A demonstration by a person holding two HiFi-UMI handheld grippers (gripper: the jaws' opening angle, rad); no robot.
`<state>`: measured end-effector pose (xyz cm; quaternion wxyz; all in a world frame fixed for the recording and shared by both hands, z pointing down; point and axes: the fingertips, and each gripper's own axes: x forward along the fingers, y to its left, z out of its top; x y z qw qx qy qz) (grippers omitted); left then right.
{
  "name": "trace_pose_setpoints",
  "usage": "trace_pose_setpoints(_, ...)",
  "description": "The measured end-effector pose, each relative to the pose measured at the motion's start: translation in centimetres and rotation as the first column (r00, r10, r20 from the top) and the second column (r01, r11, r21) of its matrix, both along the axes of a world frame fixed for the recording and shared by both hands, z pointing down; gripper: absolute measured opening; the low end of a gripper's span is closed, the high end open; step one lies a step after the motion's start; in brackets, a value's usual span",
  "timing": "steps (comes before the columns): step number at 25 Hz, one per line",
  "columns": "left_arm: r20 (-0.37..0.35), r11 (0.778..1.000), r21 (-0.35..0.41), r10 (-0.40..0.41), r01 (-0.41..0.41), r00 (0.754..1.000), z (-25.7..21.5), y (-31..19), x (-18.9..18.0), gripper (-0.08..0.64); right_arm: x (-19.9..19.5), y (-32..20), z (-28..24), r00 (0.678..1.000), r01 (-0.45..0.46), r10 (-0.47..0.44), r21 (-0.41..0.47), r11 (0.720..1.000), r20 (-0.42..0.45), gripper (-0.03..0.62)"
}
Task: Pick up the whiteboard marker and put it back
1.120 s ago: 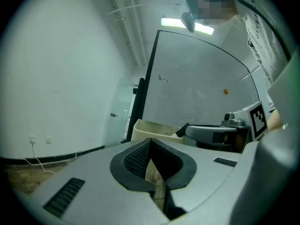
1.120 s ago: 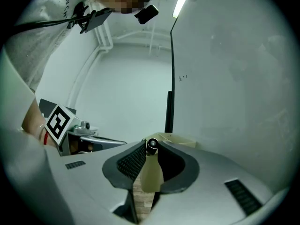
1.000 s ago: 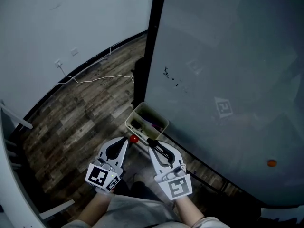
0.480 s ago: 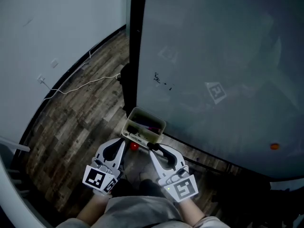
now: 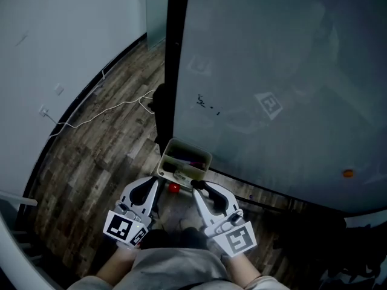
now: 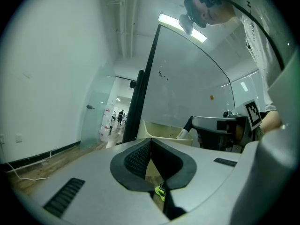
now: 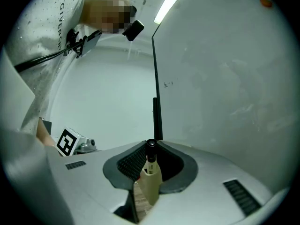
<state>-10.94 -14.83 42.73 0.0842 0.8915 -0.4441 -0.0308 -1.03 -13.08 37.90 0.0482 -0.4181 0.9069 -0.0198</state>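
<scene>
Right hand-held gripper (image 5: 196, 185) is clamped on the whiteboard marker (image 7: 149, 173). Its jaws have just been closing, with the marker between the pads and the black end pointing out past the tips. The marker is held level at the near rim of the beige tray (image 5: 181, 142), which is mounted at the foot of the whiteboard (image 5: 272, 71). Left hand-held gripper (image 5: 155, 182) is seen with jaws together, nothing held, just beside the right one. A small red object (image 5: 173, 188) is seen between the two tips, against the wooden floor (image 5: 103, 144).
</scene>
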Motion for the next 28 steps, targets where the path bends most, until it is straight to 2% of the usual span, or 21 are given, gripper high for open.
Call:
trace_pose_setpoints(6,-0.016,1.000,0.008,0.030,-0.030,0.999,-0.7,0.2,-0.5,0.015,0.4,0.0,-1.4,0.999,-0.029,0.029,-0.005,1.000,0.040,0.077)
trace_pose_setpoints(15,-0.029,0.998,0.002,0.055,-0.055,0.998,-0.9,0.5,-0.6,0.015,0.8,0.7,-3.2,0.995,-0.017,0.020,-0.023,1.000,0.098,0.077)
trace_pose_setpoints(28,-0.051,0.997,0.001,0.075,-0.075,0.996,-1.2,0.8,0.1,0.015,2.1,1.2,-6.3,0.993,-0.017,0.015,0.015,1.000,0.117,0.077)
